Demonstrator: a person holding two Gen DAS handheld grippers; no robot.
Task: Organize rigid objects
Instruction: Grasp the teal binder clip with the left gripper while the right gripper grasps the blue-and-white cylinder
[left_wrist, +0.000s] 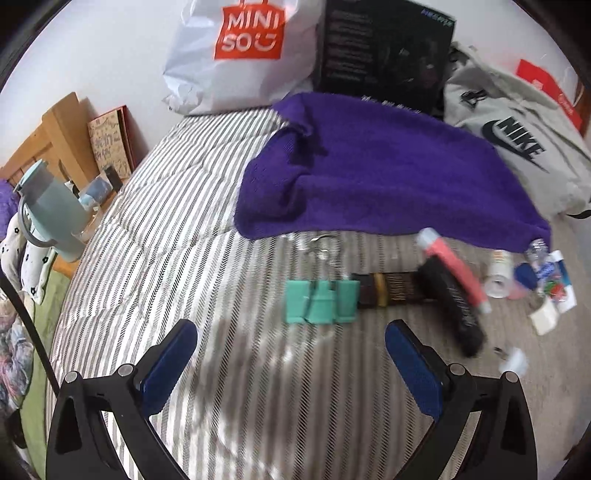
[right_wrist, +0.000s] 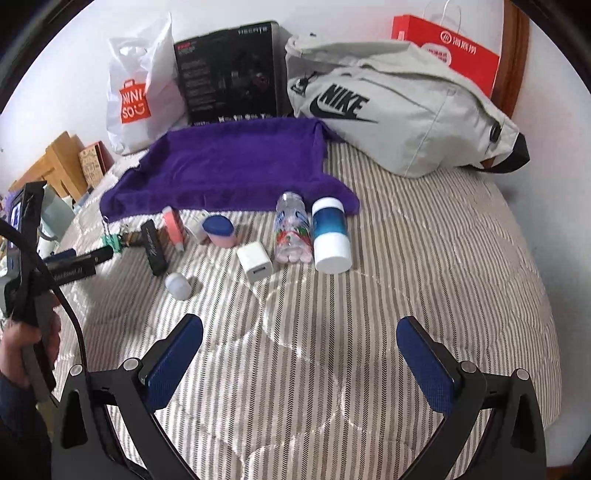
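Note:
Small rigid items lie in a row on the striped bed in front of a purple towel (right_wrist: 229, 166). In the right wrist view: a white-and-blue canister (right_wrist: 330, 234), a clear plastic bottle (right_wrist: 291, 230), a white charger cube (right_wrist: 255, 264), a blue-lidded pink jar (right_wrist: 219, 230), a pink tube (right_wrist: 173, 227), a black bar (right_wrist: 153, 249), a small white ball (right_wrist: 178, 284). My left gripper (left_wrist: 291, 349) is open and empty, just short of the green binder clips (left_wrist: 321, 301) and a brown cylinder (left_wrist: 384, 290). My right gripper (right_wrist: 300, 349) is open and empty, well short of the row.
A Miniso bag (right_wrist: 136, 92), a black box (right_wrist: 229, 70), a grey Nike bag (right_wrist: 399, 107) and a red paper bag (right_wrist: 454, 48) line the wall. A light blue bottle (left_wrist: 51, 210) stands left of the bed. The left gripper's body (right_wrist: 55, 269) shows at the right view's left edge.

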